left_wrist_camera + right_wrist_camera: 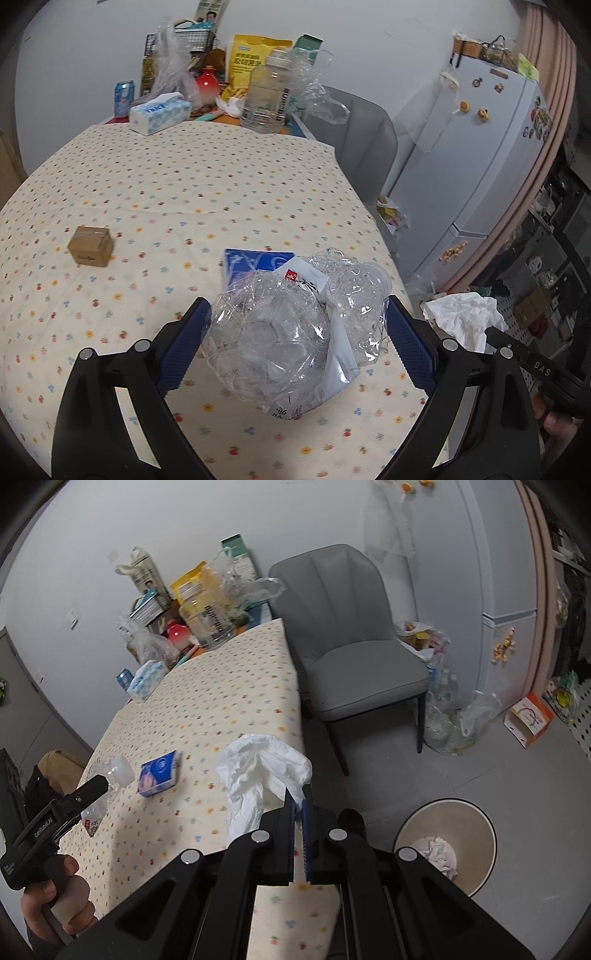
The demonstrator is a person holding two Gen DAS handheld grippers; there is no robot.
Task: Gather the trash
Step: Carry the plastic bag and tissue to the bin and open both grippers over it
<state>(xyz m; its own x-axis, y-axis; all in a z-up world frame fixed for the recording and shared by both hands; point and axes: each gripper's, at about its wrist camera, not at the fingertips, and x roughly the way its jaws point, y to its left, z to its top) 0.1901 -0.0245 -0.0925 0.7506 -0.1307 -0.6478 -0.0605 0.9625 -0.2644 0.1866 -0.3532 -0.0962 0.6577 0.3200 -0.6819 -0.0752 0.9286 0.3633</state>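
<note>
My left gripper (295,317) is shut on a crushed clear plastic bottle (280,328) with a white label, held just above the dotted tablecloth (166,192). My right gripper (298,799) is shut on a crumpled white tissue (258,771), held over the table's right edge; the tissue also shows in the left wrist view (465,319). A round beige trash bin (476,834) with white paper in it stands on the floor below right. A small blue tissue pack (159,773) and a small cardboard box (90,245) lie on the table.
A grey chair (354,657) stands beside the table. The table's far end holds a tissue box (160,112), a big clear jug (267,96), bags and a can. A fridge (480,158) and floor bags of bottles (447,716) are at right.
</note>
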